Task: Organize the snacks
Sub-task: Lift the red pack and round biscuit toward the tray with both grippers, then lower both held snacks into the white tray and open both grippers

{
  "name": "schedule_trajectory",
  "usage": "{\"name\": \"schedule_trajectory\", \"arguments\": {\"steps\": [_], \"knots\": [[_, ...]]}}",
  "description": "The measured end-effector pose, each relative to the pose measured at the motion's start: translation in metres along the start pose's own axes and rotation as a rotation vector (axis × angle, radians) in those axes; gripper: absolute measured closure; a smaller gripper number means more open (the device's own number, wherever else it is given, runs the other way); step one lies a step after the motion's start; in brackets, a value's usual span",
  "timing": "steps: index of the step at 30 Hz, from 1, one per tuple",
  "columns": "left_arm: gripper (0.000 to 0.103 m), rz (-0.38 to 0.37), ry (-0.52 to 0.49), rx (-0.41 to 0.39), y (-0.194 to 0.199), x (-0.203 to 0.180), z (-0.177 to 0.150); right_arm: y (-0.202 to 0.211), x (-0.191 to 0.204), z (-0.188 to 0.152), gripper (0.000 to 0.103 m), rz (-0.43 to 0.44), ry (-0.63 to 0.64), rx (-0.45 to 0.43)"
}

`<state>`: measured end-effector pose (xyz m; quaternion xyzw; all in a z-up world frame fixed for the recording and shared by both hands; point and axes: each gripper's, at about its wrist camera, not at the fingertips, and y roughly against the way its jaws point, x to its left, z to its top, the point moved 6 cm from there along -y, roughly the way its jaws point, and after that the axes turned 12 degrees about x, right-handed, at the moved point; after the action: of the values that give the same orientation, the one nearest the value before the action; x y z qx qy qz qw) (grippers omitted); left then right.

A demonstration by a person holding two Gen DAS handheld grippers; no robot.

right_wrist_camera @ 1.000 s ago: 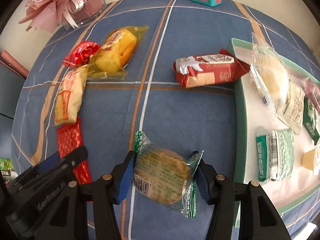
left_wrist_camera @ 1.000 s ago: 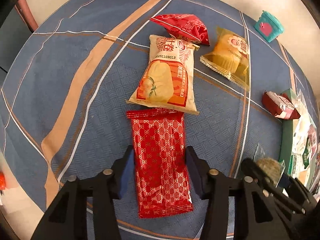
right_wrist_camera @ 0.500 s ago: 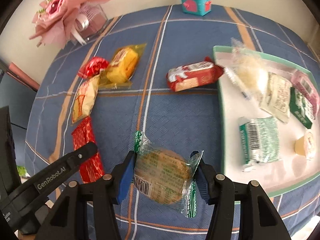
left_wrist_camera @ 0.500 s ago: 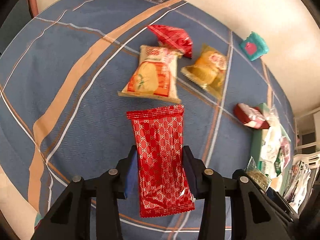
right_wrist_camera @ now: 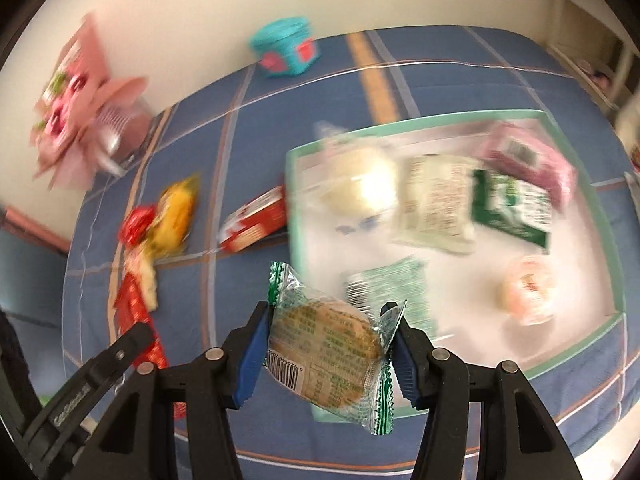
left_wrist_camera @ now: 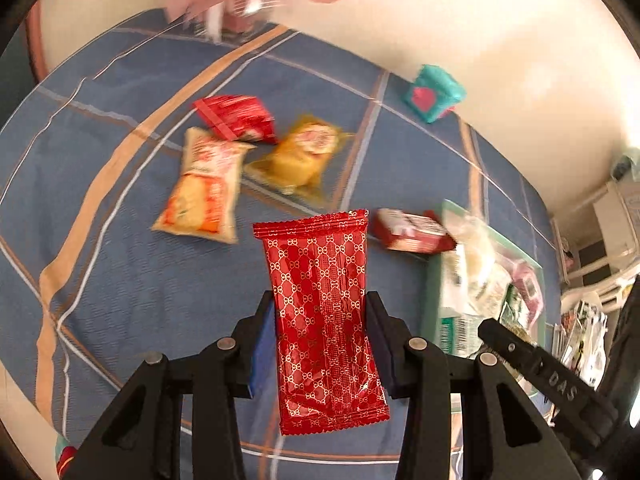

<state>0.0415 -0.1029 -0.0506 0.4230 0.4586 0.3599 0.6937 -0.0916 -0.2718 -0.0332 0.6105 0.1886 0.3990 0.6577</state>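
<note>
Left hand: our left gripper (left_wrist_camera: 320,344) is clamped on a long red foil packet with a gold lattice print (left_wrist_camera: 323,320), pads pressing its two long edges.

Right hand: our right gripper (right_wrist_camera: 332,352) is clamped on a round biscuit in clear wrap with green crimped ends (right_wrist_camera: 328,350), pads hard against both sides.

What has changed: a second ago both packets lay on the blue cloth with orange and white stripes (left_wrist_camera: 120,280); now both hang clear of it, and the cloth sits farther below in each view.

Where we face: the shallow green-rimmed white tray (right_wrist_camera: 600,208), earlier off to the right, now fills the right wrist view just beyond the biscuit.

In the tray: a pale round bun, a cream packet, a dark green packet, a pink packet, a striped green packet and a small round sweet, all blurred.

Left on the cloth: a cream and orange pouch (left_wrist_camera: 200,192), a yellow cake in clear wrap (left_wrist_camera: 300,156), a crumpled red pouch (left_wrist_camera: 236,118) and a red and white bar (left_wrist_camera: 412,230) touching the tray's near wall.

Meaning for the task: we judge both pick-ups done and the carry to the tray begun; release comes next.
</note>
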Motion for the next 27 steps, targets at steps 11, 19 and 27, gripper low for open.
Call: {"name": "schedule_trajectory", "arguments": {"steps": [11, 19, 27], "knots": [[0.058, 0.000, -0.224, -0.007, -0.013, -0.096, -0.016, 0.024, -0.102, 0.025, 0.045, -0.020, -0.224, -0.069], [0.058, 0.007, -0.371, 0.003, -0.034, -0.159, -0.029, 0.023, -0.162, 0.031, 0.045, -0.069, -0.340, -0.081], [0.058, 0.021, -0.460, 0.018, -0.060, -0.198, -0.035, 0.008, -0.188, 0.036, 0.044, -0.064, -0.378, -0.059]]}}
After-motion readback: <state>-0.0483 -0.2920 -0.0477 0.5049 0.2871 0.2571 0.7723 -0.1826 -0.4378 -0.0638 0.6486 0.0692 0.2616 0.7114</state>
